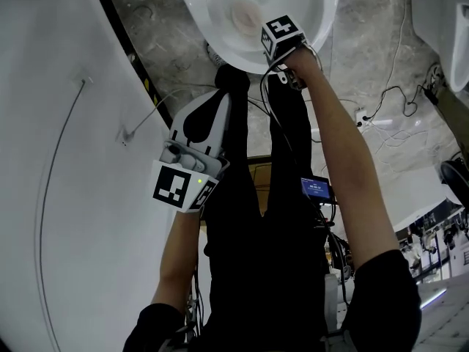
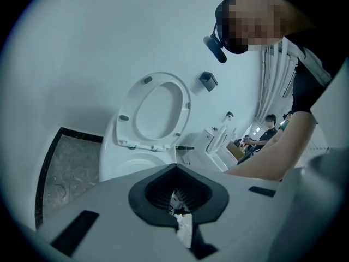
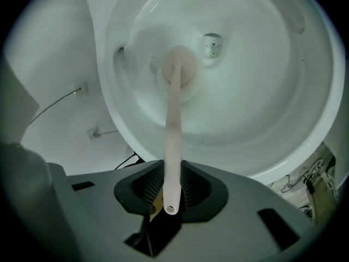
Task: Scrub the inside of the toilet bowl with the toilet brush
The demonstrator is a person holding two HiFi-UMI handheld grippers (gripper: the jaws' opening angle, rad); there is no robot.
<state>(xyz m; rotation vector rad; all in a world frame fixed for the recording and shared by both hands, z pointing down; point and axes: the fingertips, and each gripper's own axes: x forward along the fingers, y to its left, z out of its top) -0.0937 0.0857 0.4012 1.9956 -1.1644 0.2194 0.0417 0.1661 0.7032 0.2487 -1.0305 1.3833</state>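
Grey stone floor (image 1: 366, 42) and a curved white wall (image 1: 73, 196) close in this bathroom, and some thin cables (image 1: 388, 97) lie loose on the floor beside the toilet. The person stands over the toilet bowl (image 3: 262, 91) and looks steeply down into it.

The right gripper (image 3: 172, 192) is clamped on the upper end of the toilet brush (image 3: 173, 130). The pale handle runs straight out between the two jaws, and its hollow tip sticks out a little behind them. The brush head (image 3: 177, 70) sits low in the bowl, at the deepest part of the basin, just beside a small opening (image 3: 211, 44) in the porcelain. I judge that the handle is held near its end so that the head can reach the bottom while the gripper itself stays above the rim. The scrubbing seems to be under way, but how much of the bowl is already done cannot be told.

The left gripper (image 2: 177, 200) has its jaws together and carries nothing. It is held back, near the person's body and well apart from the bowl, probably to keep it out of the way of the brush. From its view the seat (image 2: 158, 111) stands lifted upright, which leaves the whole inside of the bowl free for the brush.
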